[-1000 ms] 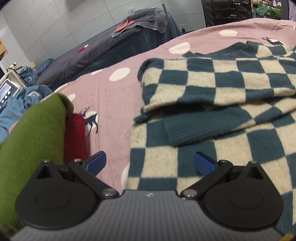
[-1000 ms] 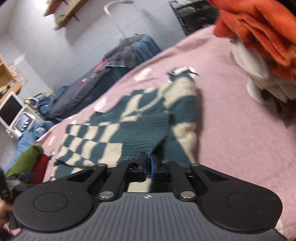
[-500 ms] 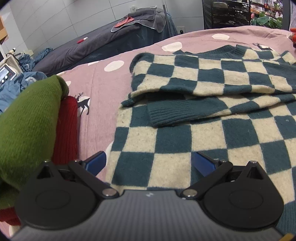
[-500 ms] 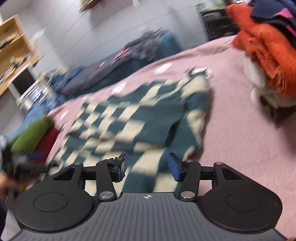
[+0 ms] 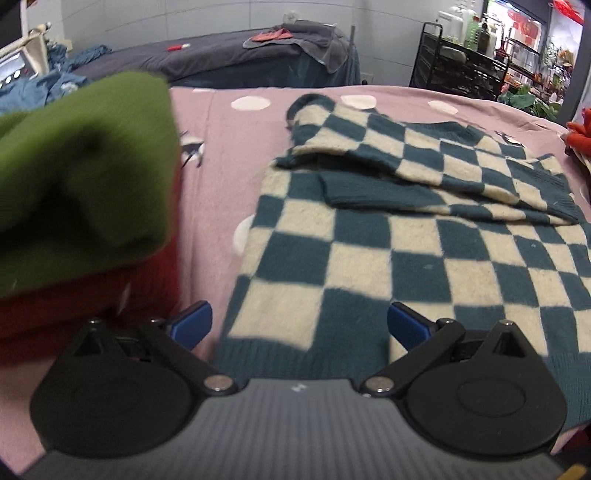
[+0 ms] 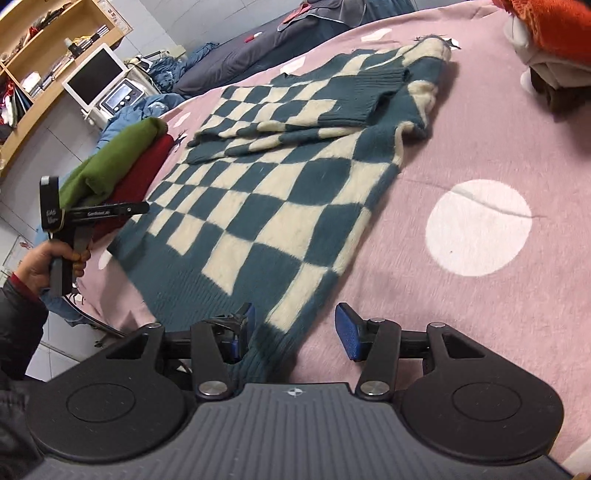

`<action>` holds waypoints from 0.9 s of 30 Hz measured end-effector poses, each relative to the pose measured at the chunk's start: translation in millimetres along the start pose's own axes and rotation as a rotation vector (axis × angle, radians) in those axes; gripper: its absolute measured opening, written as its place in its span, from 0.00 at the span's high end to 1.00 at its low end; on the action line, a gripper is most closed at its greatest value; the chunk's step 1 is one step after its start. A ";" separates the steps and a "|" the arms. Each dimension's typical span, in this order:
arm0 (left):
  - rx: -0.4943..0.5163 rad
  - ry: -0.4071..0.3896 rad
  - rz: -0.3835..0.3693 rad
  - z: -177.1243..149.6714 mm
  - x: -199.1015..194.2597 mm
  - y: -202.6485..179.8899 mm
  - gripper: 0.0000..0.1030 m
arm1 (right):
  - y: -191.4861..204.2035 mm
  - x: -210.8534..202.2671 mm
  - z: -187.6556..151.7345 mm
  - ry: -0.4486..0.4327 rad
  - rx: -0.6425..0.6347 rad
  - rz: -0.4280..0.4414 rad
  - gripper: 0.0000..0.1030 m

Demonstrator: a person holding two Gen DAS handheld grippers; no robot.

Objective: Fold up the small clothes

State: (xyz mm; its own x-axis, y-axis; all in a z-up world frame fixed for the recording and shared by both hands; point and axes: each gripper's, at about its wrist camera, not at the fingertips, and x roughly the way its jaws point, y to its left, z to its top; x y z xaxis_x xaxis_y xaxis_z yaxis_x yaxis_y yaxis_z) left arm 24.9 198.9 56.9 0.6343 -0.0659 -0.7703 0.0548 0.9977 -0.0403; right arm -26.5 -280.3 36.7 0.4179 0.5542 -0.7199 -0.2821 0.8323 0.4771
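**A:** What's closest to you?

**B:** My right gripper, jaws released, straddles the ribbed hem corner of the checkered sweater. My left gripper, jaws also released and holding nothing, hangs over the opposite hem corner. The sweater lies flat on the pink bed, hem toward me, both sleeves folded across the chest.

**A:** What could go wrong from here?

**B:** I judge the next step is lifting the hem up to the collar. The right jaws sit at the very edge, so a shallow bite could catch only the top layer of knit, or slip off the rib. If one corner rises before the other, the fold goes crooked and the loose sleeves could slide out. On my left, the green folded garment is stacked on the red folded garment just beside the sweater; a wide swing of the left gripper could knock that stack over.

**A:** Counts?

**B:** One sweater with two folded sleeves, two grippers, two folded garments stacked at the left. Farther right there's an orange clothes pile, number of pieces unclear. Beyond, one dark bed, one monitor, and one black rack.
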 end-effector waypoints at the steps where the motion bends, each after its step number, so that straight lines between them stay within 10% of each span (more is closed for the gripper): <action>1: -0.008 0.007 0.008 -4.2 -2.4 6.5 0.00 | 1.5 0.6 -0.3 0.005 -0.005 0.006 0.19; 11: -0.172 0.062 -0.050 -29.7 -5.5 56.4 0.00 | 5.6 -1.8 -6.3 0.019 -0.022 0.027 0.18; 21: -0.175 0.109 -0.202 -32.4 -9.8 46.1 0.01 | 6.0 -4.3 -10.0 0.024 -0.025 0.037 0.13; 27: -0.090 0.108 -0.190 -32.6 -7.2 33.9 0.18 | 6.0 -7.7 -13.1 0.066 -0.024 0.087 0.13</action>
State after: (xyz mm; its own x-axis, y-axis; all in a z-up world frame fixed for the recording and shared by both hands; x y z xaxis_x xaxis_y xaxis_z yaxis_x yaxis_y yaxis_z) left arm -3.0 233.7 40.3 0.5326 -0.2557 -0.8068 0.0932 0.9652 -0.2443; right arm -42.7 -279.6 38.5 0.3334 0.6227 -0.7079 -0.3359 0.7800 0.5279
